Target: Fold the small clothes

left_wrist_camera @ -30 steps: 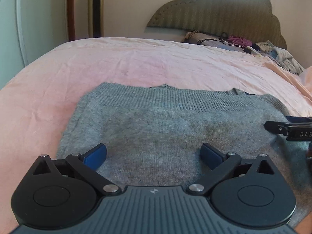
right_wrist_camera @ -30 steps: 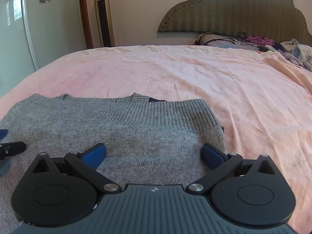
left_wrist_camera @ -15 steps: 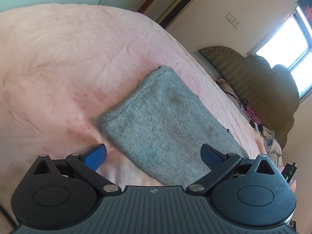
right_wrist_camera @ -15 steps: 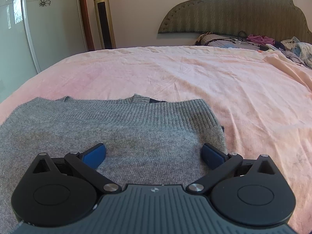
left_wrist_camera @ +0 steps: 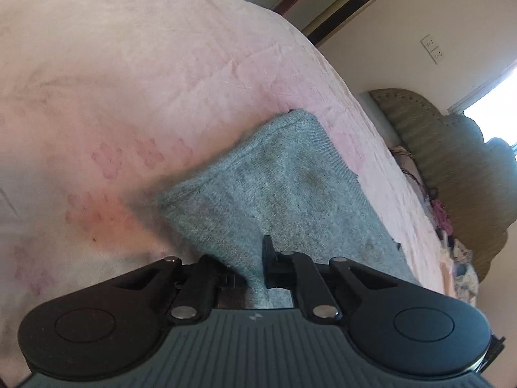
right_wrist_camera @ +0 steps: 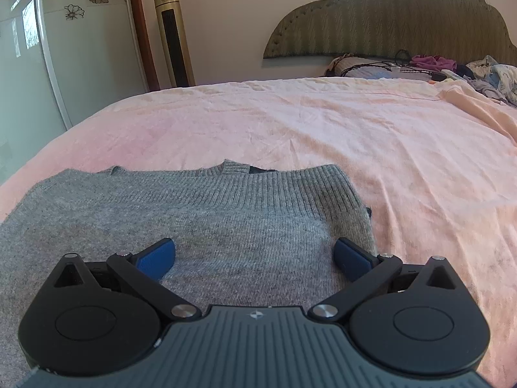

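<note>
Left wrist view is rolled to one side, so the bed looks tilted in it. Nearest to the camera, the left tongs (left_wrist_camera: 257, 268) have just been closing and now stand narrow, with a fold of the grey knitted sweater (left_wrist_camera: 290, 200) pinched between their fingers; the knit rises in a small ridge where they press it. Beyond this grip the sweater lies folded on the pink bedsheet (left_wrist_camera: 145, 80), and its ribbed hem is on the far edge. Further back in this view, a gold tower fan (left_wrist_camera: 349, 3) stands by the wall, two wall sockets (left_wrist_camera: 433, 48) are above it, and the padded headboard (left_wrist_camera: 458, 161) is at the right side. In the right wrist view, the right tongs (right_wrist_camera: 255, 257) are spread wide, and their blue pads (right_wrist_camera: 155, 257) are low over the sweater (right_wrist_camera: 194, 220) with no fold of the fabric between them. Whether the pads touch the knit, I cannot tell. The right edge of the sweater passes close to the right pad. Past the ribbed hem, the bedsheet (right_wrist_camera: 323, 123) is wrinkled and goes until the headboard (right_wrist_camera: 387, 16). A heap of mixed clothes (right_wrist_camera: 452, 68) lies at the head of the bed. The tower fan (right_wrist_camera: 173, 32) stands at the wall to the left, next to a glass door with flower decals (right_wrist_camera: 48, 32).
</note>
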